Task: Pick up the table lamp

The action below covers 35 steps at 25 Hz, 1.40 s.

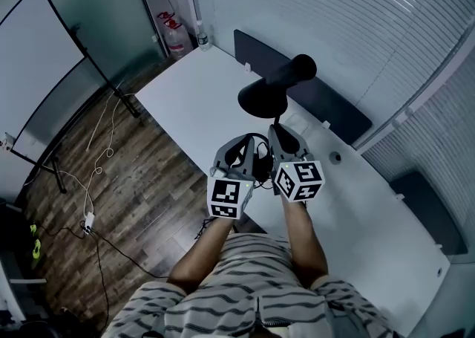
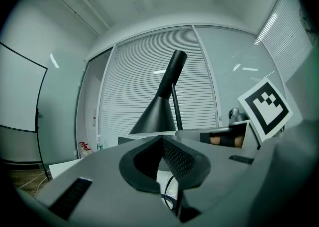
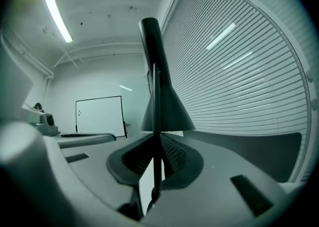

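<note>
The red print on the bottle (image 1: pixel 176 36) past the table's far corner was too small to read. Your grippers' cubes carried black-and-white square markers. Your right gripper (image 3: pixel 155 140) pinched the thin stem of the black lamp (image 3: pixel 167 106), whose cone shade rose just ahead of the jaws. Your left gripper (image 2: pixel 163 139) sat just beside it, jaws pressed together on nothing, the lamp ahead of them. The lamp stood over the white table (image 1: pixel 193 106), near the dark panel (image 1: pixel 326 102) along its far edge.

Cool, even light from a ceiling tube (image 3: pixel 58 17); soft shadows, strong fisheye distortion, dark corners, blurred near foreground.
</note>
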Motion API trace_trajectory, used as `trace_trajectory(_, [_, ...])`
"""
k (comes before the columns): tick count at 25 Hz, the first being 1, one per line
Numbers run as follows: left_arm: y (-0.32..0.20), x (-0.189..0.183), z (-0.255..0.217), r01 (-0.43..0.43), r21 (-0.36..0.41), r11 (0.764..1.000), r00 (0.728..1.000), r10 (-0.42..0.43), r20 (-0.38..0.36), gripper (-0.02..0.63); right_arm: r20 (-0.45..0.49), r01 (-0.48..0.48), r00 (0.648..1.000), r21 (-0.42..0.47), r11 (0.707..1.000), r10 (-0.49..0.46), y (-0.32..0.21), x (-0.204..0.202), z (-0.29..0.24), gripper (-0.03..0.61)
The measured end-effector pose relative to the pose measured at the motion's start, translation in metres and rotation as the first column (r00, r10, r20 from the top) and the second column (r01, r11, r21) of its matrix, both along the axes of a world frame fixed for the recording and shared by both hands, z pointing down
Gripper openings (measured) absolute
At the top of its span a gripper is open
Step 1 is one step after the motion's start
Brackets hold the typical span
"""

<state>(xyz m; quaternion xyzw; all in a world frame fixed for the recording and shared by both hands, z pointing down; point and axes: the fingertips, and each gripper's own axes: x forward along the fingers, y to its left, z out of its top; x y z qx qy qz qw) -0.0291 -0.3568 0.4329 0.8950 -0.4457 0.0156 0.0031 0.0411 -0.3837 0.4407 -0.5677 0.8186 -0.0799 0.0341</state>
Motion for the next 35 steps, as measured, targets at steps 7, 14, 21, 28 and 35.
trace_trajectory(7, [0.003,0.001,-0.005,-0.017,-0.002,1.0,1.0,0.017,-0.017,0.006,-0.006,0.0,1.0,0.008,1.0,0.0,0.017,-0.006,-0.011,0.043])
trace_trajectory(14, [0.005,0.006,-0.005,-0.036,-0.01,0.999,0.999,0.036,-0.033,0.006,-0.032,0.013,0.999,0.021,1.0,-0.013,0.031,-0.016,-0.017,0.044])
trace_trajectory(21, [0.011,0.012,-0.012,-0.058,-0.008,0.998,0.997,0.057,-0.044,0.006,0.001,0.029,1.0,0.038,0.999,-0.029,0.039,-0.02,-0.026,0.044])
trace_trajectory(28, [0.008,0.003,-0.011,-0.037,-0.006,0.999,0.998,0.036,-0.044,0.006,0.003,0.046,0.999,0.03,0.998,-0.046,0.038,-0.028,-0.024,0.043])
trace_trajectory(35, [0.007,-0.001,-0.017,-0.035,0.004,0.999,0.998,0.035,-0.051,0.006,-0.037,0.061,0.998,0.037,0.997,-0.059,0.04,-0.036,-0.027,0.044])
